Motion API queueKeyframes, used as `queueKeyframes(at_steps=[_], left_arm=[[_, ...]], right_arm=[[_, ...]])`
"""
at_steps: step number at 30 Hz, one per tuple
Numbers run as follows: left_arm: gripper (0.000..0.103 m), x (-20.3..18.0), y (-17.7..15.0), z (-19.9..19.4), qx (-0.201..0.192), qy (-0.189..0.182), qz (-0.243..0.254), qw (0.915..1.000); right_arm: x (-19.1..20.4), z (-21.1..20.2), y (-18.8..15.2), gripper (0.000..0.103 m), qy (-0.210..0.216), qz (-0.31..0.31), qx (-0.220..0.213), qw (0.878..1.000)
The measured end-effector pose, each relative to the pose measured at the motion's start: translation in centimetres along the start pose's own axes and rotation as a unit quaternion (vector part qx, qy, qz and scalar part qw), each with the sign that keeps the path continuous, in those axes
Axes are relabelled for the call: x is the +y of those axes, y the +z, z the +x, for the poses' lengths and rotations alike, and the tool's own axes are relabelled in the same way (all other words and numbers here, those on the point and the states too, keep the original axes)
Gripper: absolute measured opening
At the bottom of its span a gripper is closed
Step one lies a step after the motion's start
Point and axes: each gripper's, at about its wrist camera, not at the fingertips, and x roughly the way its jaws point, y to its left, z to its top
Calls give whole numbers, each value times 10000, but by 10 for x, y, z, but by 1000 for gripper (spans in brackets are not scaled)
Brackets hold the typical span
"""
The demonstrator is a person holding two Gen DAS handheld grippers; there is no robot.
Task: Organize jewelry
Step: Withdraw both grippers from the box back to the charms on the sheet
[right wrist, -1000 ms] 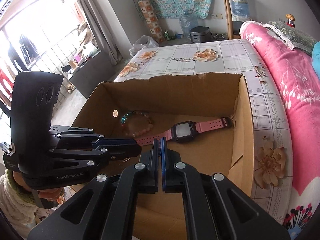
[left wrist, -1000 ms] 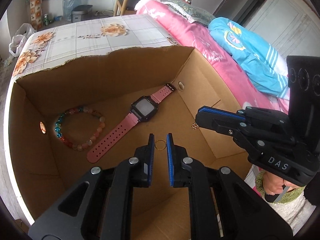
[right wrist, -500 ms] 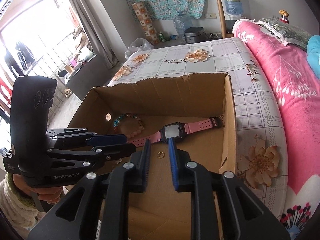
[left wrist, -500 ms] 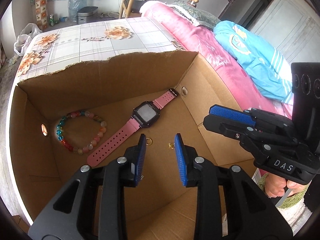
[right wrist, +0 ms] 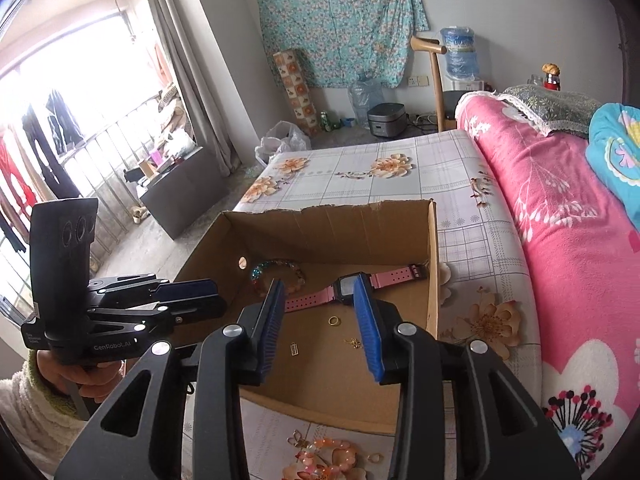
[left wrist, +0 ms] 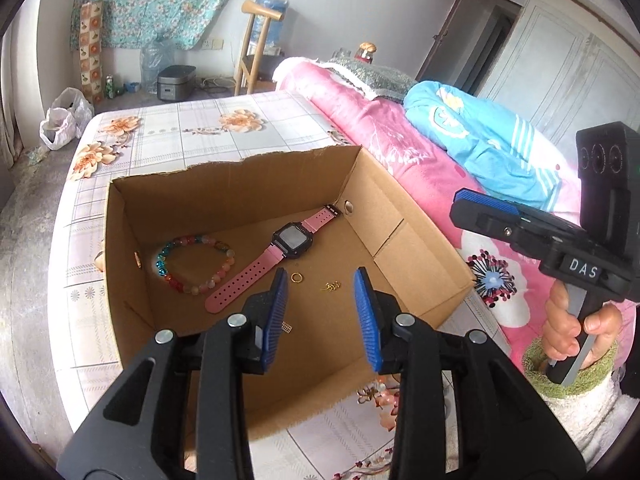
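Gold trinket too small to identify; beads cut off.

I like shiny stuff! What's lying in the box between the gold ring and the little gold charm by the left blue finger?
Nothing: in the left wrist view, only bare cardboard lies between the ring and the charm.

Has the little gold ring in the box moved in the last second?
Yes. The ring left the left claw, whose jaws have just been opening, and now lies on the box floor beside the watch strap.
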Motion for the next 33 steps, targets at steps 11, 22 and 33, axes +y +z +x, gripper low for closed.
queueKeyframes(at_steps=[11, 22, 33], left_arm=[[52, -7, -111, -53, -372, -232, 334, 9985], [51, -32, -161, 33, 183, 113, 1105, 9936], [40, -49, -155, 74, 427, 95, 1888, 9810]], right_arm=[[14, -49, -94, 42, 11, -32, -93, 10000], [19, 17, -174, 34, -316, 209, 830, 9958], [27, 48, -180, 20, -444, -575, 1053, 9918]])
